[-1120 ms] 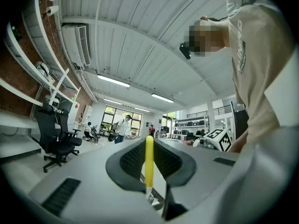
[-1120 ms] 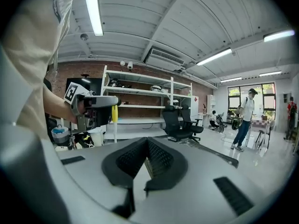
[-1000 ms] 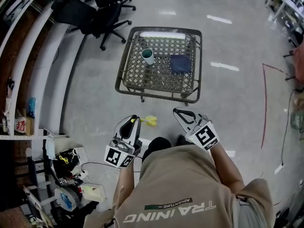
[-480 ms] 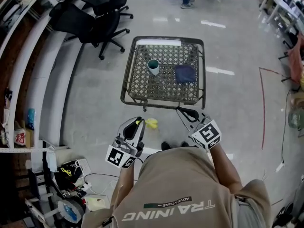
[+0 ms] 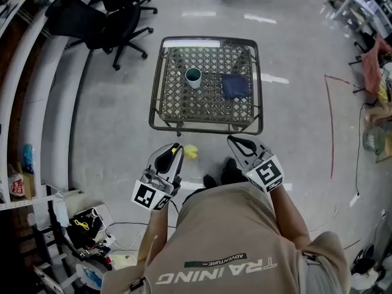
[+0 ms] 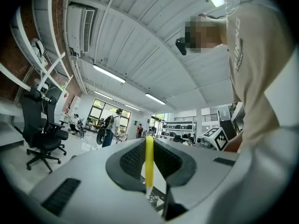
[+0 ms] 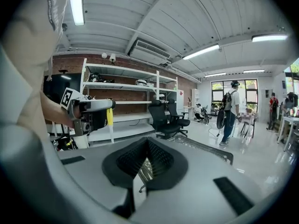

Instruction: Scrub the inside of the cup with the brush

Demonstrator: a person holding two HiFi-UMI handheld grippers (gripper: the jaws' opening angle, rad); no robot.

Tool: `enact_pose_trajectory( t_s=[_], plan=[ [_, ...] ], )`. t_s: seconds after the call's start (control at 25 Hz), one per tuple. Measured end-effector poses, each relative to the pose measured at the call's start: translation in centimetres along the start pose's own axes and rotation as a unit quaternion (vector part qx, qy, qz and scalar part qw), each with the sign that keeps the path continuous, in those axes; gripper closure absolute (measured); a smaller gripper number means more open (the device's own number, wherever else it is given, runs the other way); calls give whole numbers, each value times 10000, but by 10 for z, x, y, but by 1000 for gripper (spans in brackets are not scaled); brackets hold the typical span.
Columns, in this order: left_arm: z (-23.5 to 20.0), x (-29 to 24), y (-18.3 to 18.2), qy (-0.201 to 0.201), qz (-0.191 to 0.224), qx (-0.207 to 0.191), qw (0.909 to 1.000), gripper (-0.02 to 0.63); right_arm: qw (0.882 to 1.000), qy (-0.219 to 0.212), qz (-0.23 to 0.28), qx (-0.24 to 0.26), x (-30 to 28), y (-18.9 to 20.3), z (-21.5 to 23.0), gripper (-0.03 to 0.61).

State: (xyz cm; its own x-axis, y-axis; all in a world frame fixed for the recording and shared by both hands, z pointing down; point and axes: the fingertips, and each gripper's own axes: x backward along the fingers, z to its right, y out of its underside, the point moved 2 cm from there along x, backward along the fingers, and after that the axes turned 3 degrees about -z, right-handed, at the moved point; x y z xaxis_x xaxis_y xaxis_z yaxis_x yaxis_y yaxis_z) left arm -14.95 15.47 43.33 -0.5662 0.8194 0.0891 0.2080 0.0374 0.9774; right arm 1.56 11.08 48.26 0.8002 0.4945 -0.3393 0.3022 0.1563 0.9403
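A dark green cup stands upright on the left half of a metal lattice table, some way ahead of both grippers. My left gripper is shut on the thin yellow handle of the brush, whose yellow end pokes out to the right of the jaws. My right gripper is shut with nothing in it, its tips just short of the table's near edge. In the right gripper view the left gripper and its brush show at the left.
A folded dark blue cloth lies on the table right of the cup. Black office chairs stand at the back left beside white shelving. Boxes and cables clutter the floor at my lower left.
The person has stepped closer to the table, so its near edge now lies just ahead of the gripper tips. Both grippers keep their pose, the brush still held in the left.
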Motion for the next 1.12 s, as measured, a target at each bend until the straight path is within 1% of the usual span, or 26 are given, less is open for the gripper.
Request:
enact_pose_trajectory(
  t_s=[0.08,0.2,0.36,0.56,0.72,0.88,1.0,1.12],
  plan=[
    [-8,-1,2,-20,-15,62,10000,561,10000,16,-64,-6,-8,1,5,561],
    [-15,-12,3,-63,-59,80,9999,561,9999,-75,-105,3,-18,1,17,561],
    [-23,-44,-8,-98,-40,-53,9999,561,9998,-200,4,67,-31,-6,47,561],
    [-44,-72,-25,-337,82,-47,9994,560,9985,-440,304,94,-55,-24,82,561],
    [-58,-96,-34,-535,182,-173,9983,561,9975,-561,346,261,-70,-28,109,561],
    [-69,-113,-36,-669,254,-139,9973,561,9973,-593,382,225,-79,-23,127,561],
    [-83,-122,-38,-703,203,-153,9972,561,9974,-610,346,137,-90,-20,135,561],
    [-97,-125,-45,-731,169,-164,9970,561,9975,-594,194,326,-101,-24,134,561]
  ],
)
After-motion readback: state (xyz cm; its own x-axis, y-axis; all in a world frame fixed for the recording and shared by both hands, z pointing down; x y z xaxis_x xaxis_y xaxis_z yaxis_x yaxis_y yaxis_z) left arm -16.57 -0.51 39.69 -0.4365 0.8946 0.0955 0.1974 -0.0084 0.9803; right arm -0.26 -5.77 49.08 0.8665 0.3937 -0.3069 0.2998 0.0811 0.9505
